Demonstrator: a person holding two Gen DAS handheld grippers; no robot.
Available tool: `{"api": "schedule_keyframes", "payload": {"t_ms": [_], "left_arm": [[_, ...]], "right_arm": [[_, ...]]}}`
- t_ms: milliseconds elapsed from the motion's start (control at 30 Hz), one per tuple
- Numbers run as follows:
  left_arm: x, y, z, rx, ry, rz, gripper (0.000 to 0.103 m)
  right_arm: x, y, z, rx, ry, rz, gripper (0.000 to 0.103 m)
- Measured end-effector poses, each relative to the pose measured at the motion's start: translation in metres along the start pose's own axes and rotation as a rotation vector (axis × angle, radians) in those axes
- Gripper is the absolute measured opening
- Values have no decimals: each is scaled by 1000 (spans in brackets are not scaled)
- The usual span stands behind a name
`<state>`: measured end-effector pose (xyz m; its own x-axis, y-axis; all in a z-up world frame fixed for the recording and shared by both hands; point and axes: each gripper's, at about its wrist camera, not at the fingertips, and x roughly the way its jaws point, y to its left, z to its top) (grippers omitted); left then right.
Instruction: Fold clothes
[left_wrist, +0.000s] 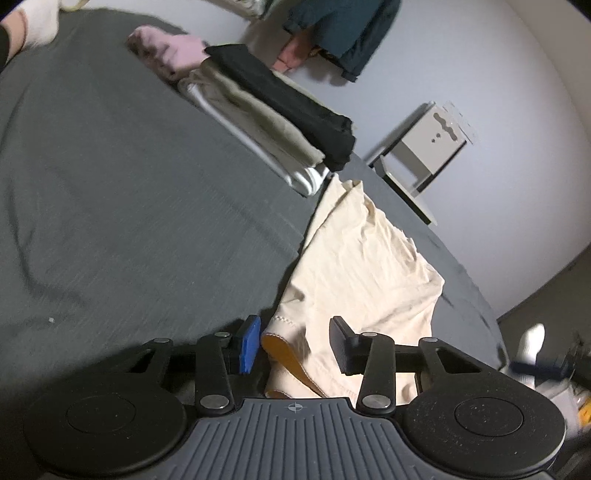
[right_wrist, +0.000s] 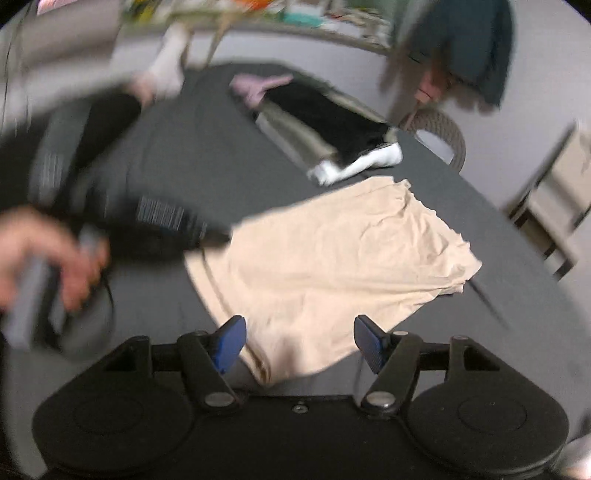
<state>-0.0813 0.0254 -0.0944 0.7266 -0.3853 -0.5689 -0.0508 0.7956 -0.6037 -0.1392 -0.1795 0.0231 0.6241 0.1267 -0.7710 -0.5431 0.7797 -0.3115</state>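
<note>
Far left on my right wrist cam I've got the person's hand (right_wrist: 55, 258) wrapped round the left gripper's handle, pretty smeared with blur. Moving right, the left gripper (left_wrist: 295, 345) has its fingers spread wide, with the near edge of the cream garment (left_wrist: 369, 266) sitting in the gap between them, not pinched. That garment is lying mostly flat but wrinkly on the dark grey sheet (left_wrist: 129, 184), with an orange-lined hem curled up right by the blue pad. The right gripper (right_wrist: 300, 343) is gaping too, hanging over the garment's near edge, gripping nothing. Further back and to the right, a stack of folded clothes (left_wrist: 273, 118) sits on the sheet, black piece on top, pink one (left_wrist: 170, 48) beside it. A white side table (left_wrist: 421, 147) stands off the bed's right edge.
</note>
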Motion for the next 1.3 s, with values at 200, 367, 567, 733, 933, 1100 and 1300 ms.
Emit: {"api": "schedule_keyframes", "payload": {"t_ms": [200, 367, 567, 733, 933, 1100, 1300], "left_arm": [[-1, 10, 3, -63, 12, -26, 41], [3, 17, 3, -98, 36, -31, 22], [3, 13, 2, -62, 37, -21, 7], [0, 12, 3, -55, 30, -34, 6], [-6, 7, 3, -63, 32, -56, 5], [-17, 2, -9, -70, 50, -32, 5], [-25, -8, -20, -57, 57, -42, 5]], "right_arm": [[38, 54, -15, -211, 39, -223, 51], [51, 69, -21, -261, 17, -316, 47], [59, 90, -34, -342, 13, -381, 45], [64, 98, -43, -364, 0, -427, 26], [56, 88, -45, -277, 5, -413, 7], [39, 80, -49, -206, 7, -382, 7], [37, 67, -54, -93, 48, -356, 7]]}}
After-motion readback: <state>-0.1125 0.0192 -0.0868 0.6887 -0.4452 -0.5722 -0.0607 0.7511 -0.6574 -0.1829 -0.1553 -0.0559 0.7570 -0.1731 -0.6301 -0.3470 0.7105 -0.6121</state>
